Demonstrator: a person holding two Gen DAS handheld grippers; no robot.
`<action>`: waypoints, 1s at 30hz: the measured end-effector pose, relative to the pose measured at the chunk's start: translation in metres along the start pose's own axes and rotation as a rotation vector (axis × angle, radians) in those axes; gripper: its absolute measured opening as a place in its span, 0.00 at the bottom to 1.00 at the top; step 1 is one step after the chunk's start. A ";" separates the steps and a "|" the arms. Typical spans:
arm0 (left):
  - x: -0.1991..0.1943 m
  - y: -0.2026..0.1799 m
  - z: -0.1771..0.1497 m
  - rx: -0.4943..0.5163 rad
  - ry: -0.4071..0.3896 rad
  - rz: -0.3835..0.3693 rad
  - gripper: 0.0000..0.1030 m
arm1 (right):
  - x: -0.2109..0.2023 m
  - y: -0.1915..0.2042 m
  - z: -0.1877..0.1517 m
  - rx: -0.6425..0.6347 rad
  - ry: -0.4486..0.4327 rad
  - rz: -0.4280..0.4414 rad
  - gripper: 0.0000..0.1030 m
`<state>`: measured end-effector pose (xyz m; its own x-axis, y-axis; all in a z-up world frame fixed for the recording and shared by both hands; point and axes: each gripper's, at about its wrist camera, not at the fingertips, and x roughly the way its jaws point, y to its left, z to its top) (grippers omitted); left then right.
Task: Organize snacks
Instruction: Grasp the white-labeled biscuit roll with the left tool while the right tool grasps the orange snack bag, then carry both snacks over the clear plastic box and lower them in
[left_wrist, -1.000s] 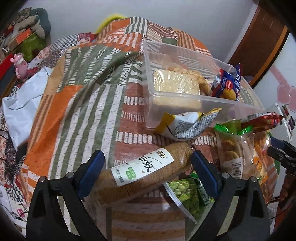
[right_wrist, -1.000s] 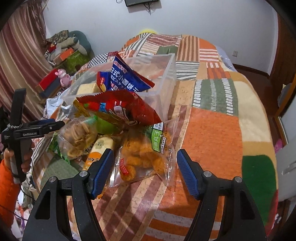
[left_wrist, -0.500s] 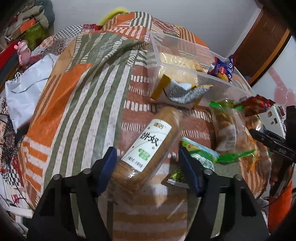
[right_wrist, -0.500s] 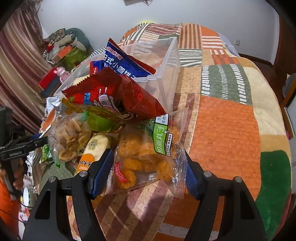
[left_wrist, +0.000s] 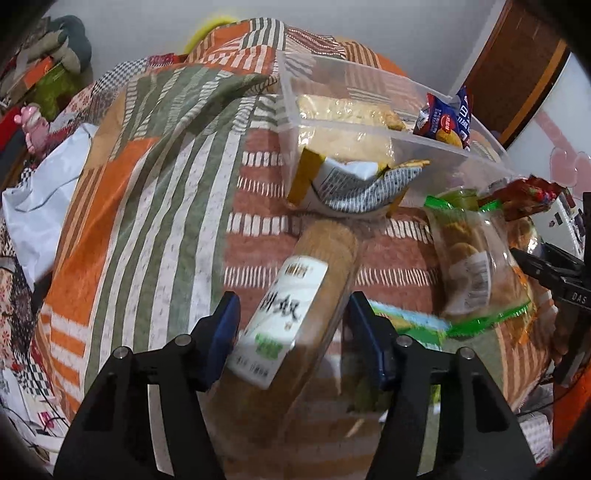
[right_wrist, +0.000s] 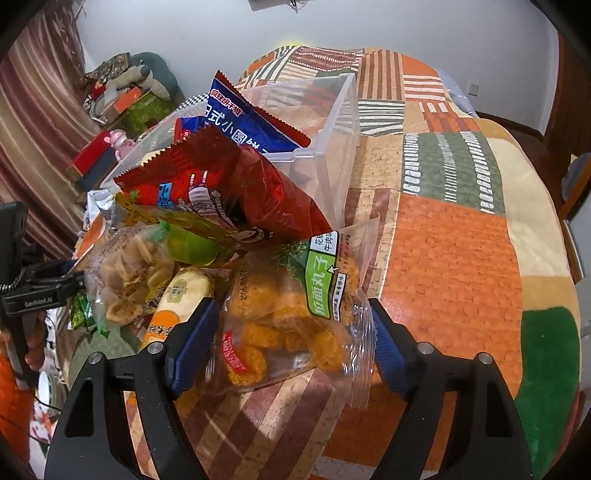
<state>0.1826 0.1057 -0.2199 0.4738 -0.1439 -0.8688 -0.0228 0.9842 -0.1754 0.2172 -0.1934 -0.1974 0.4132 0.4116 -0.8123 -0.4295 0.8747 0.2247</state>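
A long brown biscuit roll (left_wrist: 321, 258) with a white label lies tilted on the patchwork bedspread (left_wrist: 147, 221). My left gripper (left_wrist: 293, 297) is closing on it, and both blue pads touch its sides. In the right wrist view a clear bag of orange fried balls (right_wrist: 288, 314) with a green label lies between the fingers of my right gripper (right_wrist: 292, 301). Those jaws are opening, and the pads stand just off the bag. The clear plastic bin (left_wrist: 369, 125) (right_wrist: 343, 122) stands behind both, with a blue bag (right_wrist: 243, 125) in it.
A red bag (right_wrist: 229, 192) leans on the bin. A bag of round crackers (left_wrist: 469, 266), a yellow-and-white bag (left_wrist: 351, 184) and a green pea pack (left_wrist: 406, 321) crowd the bin's front. Bare bedspread (right_wrist: 461, 258) stretches to the right. Clutter lines the far left wall.
My left gripper's jaws have narrowed from wide apart to touching the biscuit roll, which now points more away from me. My right gripper's jaws have widened around the fried-ball bag.
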 end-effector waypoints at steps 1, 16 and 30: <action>0.001 0.000 0.001 -0.004 -0.004 -0.004 0.59 | 0.001 0.000 0.001 0.000 -0.003 -0.004 0.74; -0.011 0.007 -0.016 -0.038 -0.083 0.052 0.38 | -0.013 -0.003 -0.006 0.019 -0.067 0.013 0.50; -0.055 0.011 -0.025 -0.085 -0.181 0.081 0.35 | -0.051 -0.010 -0.017 0.025 -0.141 -0.012 0.44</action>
<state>0.1345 0.1222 -0.1853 0.6177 -0.0363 -0.7856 -0.1374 0.9786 -0.1533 0.1865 -0.2276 -0.1675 0.5277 0.4315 -0.7316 -0.4041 0.8852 0.2306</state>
